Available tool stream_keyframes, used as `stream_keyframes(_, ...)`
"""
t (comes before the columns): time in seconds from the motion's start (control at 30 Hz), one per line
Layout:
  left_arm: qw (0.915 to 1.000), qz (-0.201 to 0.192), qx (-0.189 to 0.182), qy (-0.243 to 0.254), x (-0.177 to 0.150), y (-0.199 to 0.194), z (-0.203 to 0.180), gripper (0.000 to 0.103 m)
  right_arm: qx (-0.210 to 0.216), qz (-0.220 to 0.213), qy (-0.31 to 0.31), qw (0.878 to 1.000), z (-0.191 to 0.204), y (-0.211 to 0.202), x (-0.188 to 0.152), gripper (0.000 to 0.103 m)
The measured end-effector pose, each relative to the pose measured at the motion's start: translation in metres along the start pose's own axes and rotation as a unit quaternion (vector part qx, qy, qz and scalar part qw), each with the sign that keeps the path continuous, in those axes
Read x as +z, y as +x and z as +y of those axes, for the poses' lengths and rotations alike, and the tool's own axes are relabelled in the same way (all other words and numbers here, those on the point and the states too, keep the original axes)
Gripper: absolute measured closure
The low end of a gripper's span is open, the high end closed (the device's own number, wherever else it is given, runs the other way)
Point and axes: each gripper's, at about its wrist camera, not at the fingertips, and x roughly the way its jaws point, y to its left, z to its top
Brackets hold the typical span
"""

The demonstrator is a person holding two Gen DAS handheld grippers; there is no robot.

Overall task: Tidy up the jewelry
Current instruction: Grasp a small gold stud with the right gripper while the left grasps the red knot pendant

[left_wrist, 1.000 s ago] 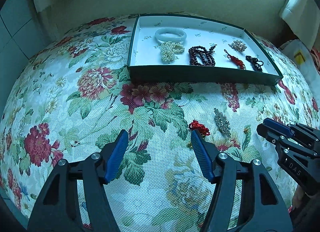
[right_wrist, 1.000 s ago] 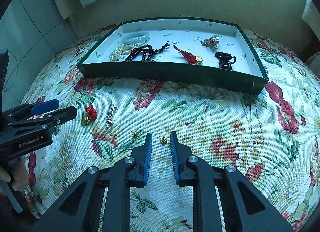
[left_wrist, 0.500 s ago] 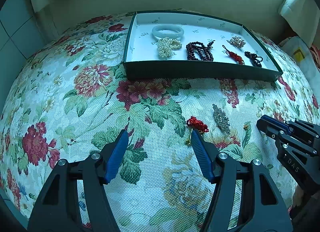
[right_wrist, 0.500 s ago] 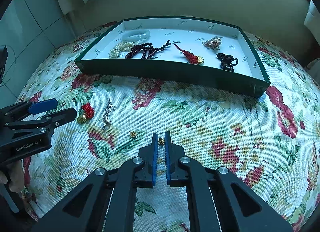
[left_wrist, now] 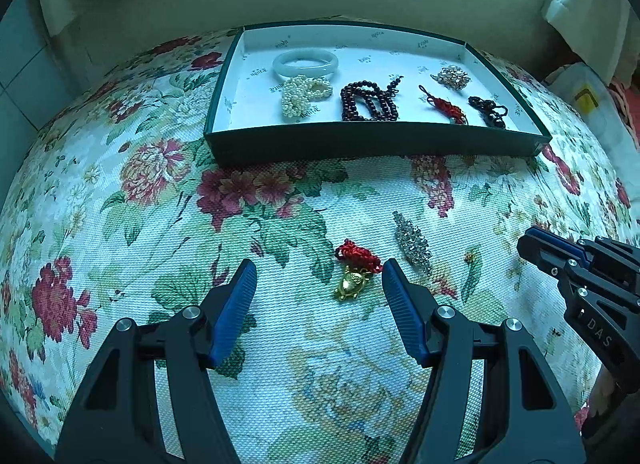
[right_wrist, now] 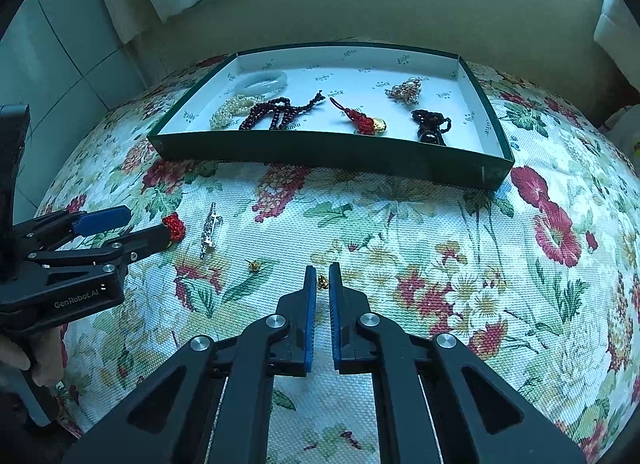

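Observation:
A dark green tray with a white floor holds a pale bangle, pearls, dark red beads, a red knot charm, a brooch and black beads. On the floral cloth lie a red knot with a gold charm, a crystal brooch and two small gold studs. My left gripper is open, its jaws either side of the gold charm. My right gripper is nearly closed around one stud, a narrow gap showing.
The round table has a floral cloth that curves down at its edges. A pale wall and hanging white cloth stand behind the tray. The right gripper shows at the right edge of the left wrist view.
My left gripper moved forward, so the red knot and gold charm now lie between its jaws. My right gripper narrowed around the gold stud.

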Motion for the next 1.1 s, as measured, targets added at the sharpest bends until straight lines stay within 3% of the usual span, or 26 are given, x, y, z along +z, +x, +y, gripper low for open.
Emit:
stream_keyframes(0.1, 1.0, 0.003, -0.003, 0.004, 0.004, 0.007, -0.005, 0.039, 0.001, 0.002, 0.006, 1.0, -0.003, 0.0, -0.001, 0.097)
stream_keyframes(0.23, 0.9999, 0.0, -0.002, 0.013, 0.008, 0.011, -0.009, 0.051, 0.001, 0.001, 0.012, 1.0, -0.006, -0.001, -0.002, 0.097)
stream_keyframes(0.33, 0.9998, -0.002, -0.005, 0.02, 0.008, 0.01, -0.009, 0.062, 0.002, 0.001, 0.015, 1.0, -0.006, 0.0, -0.002, 0.097)
stream_keyframes(0.4, 0.9997, -0.003, -0.006, 0.022, 0.007, 0.009, -0.009, 0.076, 0.004, 0.003, 0.017, 1.0, -0.007, 0.001, -0.002, 0.097)
stream_keyframes(0.53, 0.9996, -0.007, -0.01, 0.027, 0.005, 0.008, -0.008, 0.093, 0.008, 0.008, 0.02, 1.0, -0.007, 0.004, -0.004, 0.097)
stream_keyframes(1.1, 0.9992, -0.01, -0.02, 0.033, 0.001, -0.002, -0.008, 0.094, 0.01, 0.007, 0.018, 1.0, -0.004, 0.003, -0.004, 0.097)
